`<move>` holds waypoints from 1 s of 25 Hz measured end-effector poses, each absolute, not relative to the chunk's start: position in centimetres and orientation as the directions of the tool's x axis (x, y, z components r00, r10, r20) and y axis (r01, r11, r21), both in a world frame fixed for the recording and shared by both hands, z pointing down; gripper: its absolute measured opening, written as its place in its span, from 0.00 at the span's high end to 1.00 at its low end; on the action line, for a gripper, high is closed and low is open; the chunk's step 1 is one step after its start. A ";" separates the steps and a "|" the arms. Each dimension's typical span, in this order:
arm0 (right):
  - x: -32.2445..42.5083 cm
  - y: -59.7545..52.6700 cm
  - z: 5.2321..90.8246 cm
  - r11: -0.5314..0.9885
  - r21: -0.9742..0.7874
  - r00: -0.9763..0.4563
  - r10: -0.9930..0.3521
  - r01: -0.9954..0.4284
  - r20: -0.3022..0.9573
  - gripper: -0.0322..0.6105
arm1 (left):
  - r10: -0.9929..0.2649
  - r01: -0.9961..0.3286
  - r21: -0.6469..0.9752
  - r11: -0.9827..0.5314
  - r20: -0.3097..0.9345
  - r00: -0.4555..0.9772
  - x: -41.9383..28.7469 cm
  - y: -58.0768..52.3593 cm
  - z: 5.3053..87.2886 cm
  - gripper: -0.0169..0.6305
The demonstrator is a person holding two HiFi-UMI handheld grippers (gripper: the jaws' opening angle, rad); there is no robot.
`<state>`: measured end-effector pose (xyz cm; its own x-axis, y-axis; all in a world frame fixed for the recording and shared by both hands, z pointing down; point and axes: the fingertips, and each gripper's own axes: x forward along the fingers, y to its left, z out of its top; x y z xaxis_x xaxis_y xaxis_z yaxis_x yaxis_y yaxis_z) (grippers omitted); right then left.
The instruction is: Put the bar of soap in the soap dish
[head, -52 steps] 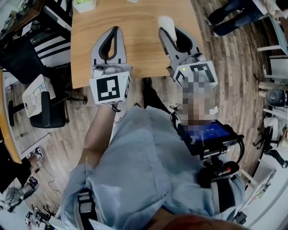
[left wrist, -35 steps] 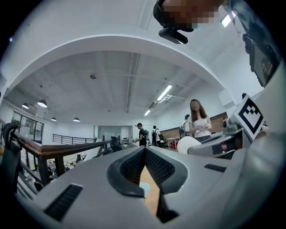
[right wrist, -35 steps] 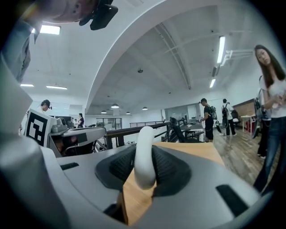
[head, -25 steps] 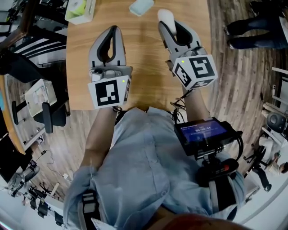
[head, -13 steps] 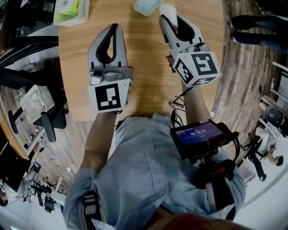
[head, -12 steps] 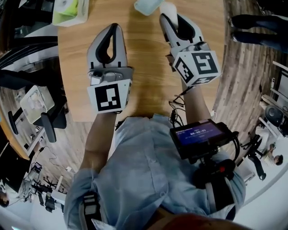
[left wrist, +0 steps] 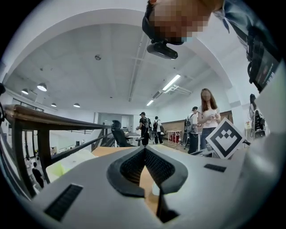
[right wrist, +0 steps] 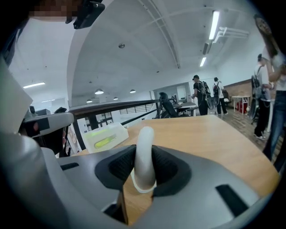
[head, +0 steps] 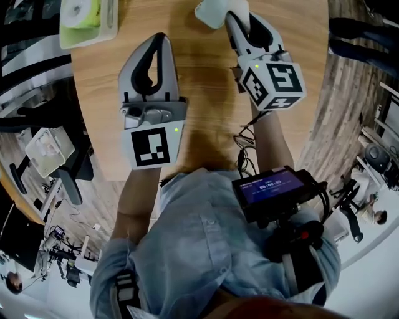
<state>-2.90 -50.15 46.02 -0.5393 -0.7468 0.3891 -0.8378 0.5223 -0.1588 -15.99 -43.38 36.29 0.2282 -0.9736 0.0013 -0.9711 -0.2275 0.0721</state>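
A white bar of soap [right wrist: 144, 154] stands on edge between the jaws of my right gripper [right wrist: 144, 156], which is shut on it. In the head view that gripper [head: 235, 15] reaches over the far part of the wooden table [head: 206, 112], the soap [head: 239, 6] poking out at its tip. The pale soap dish [head: 209, 14] lies on the table just left of the tip. My left gripper [head: 160, 40] hovers over the table's left half. Its jaws meet at the tip [left wrist: 145, 150] with nothing between them.
A white tray [head: 87, 19] with a green item [right wrist: 105, 136] sits at the table's far left corner. Office chairs [head: 43, 149] stand left of the table. Several people [left wrist: 206, 116] stand beyond it, on the wooden floor at the right.
Both grippers have moved forward and lower over the table. The soap dish and tray have come closer to them. The soap stays in the right gripper.
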 end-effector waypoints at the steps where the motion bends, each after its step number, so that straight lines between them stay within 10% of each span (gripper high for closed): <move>1: -3.0 -50.5 47.2 0.520 -0.157 -0.536 -0.743 -0.839 0.402 0.77 | -0.973 -0.971 0.077 -0.227 0.011 0.229 -16.1 -43.8 37.3 0.96; 25: -3.6 -53.1 49.5 0.478 -0.019 -0.424 -0.760 -0.878 0.492 0.77 | -0.977 -0.974 0.091 -0.205 0.039 0.209 -16.8 -44.4 37.0 0.96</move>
<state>-3.60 -53.14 49.48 -0.4245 -0.7602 0.4918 -0.8781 0.4781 -0.0190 -16.83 -44.38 37.05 0.2093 -0.9771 0.0387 -0.9745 -0.2051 0.0911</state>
